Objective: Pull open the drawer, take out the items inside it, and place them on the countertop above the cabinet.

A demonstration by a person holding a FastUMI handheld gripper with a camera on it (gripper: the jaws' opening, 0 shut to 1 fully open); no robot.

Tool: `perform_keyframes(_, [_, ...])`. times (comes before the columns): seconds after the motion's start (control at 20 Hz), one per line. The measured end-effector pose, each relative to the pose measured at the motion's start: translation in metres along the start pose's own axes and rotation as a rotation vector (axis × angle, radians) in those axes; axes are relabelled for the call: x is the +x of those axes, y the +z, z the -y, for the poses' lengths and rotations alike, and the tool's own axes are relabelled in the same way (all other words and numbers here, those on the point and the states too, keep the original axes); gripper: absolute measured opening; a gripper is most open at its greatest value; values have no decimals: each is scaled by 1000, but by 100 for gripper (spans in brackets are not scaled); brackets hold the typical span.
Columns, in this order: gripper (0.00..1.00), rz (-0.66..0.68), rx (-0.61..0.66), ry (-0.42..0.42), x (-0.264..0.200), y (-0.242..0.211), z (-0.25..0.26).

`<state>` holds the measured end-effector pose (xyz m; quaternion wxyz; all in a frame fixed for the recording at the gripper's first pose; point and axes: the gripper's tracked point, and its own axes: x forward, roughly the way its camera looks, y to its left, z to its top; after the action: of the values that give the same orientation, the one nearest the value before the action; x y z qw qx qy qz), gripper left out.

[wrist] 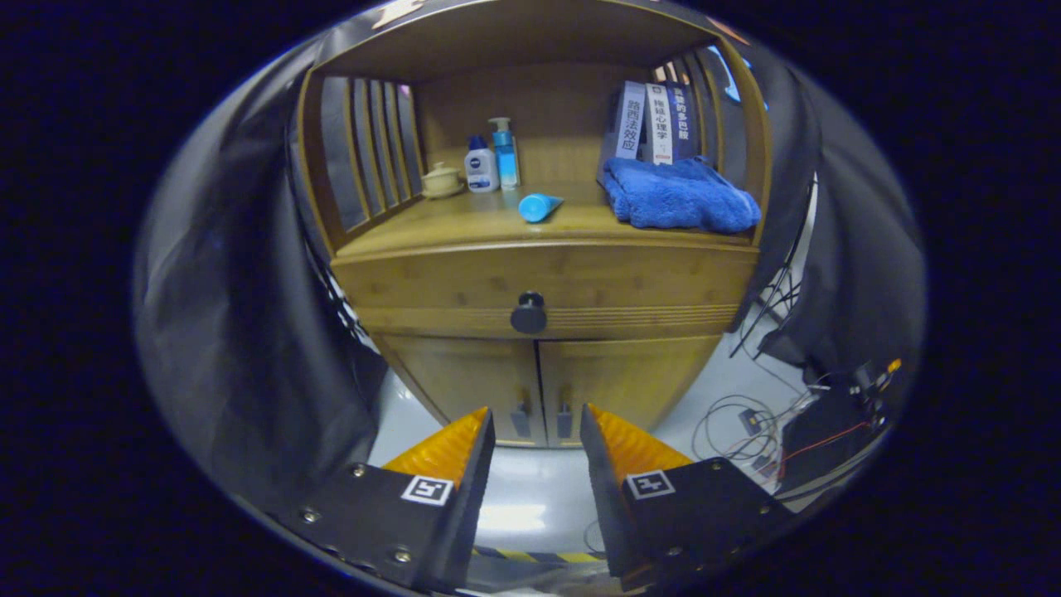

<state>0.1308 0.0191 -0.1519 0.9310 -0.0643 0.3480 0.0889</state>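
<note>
Two fingers: gripper parted, holding nothing, lower centre of frame
Drawer: drawer shut; knob mid-frame, well beyond fingertips
Countertop: countertop front edge bare; blue tube, blue towel behind

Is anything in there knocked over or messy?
The blue tube lies on its side on the countertop, while the bottles beside it stand upright. The towel is loosely bunched. The drawer is closed; the gripper is open, holding nothing.
</note>
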Motion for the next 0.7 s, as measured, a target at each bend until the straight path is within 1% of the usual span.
perform_keyframes(0.15, [62,-11,-82,16,-17,-8,22])
perform_keyframes(0.35, [61,70,-173,42,-25,-6,58])
perform_keyframes(0.4, [61,89,-191,35,-24,-6,71])
perform_keyframes(0.5, [57,121,-211,34,-25,-9,94])
perform_keyframes(0.7, [57,149,-230,21,-15,-19,137])
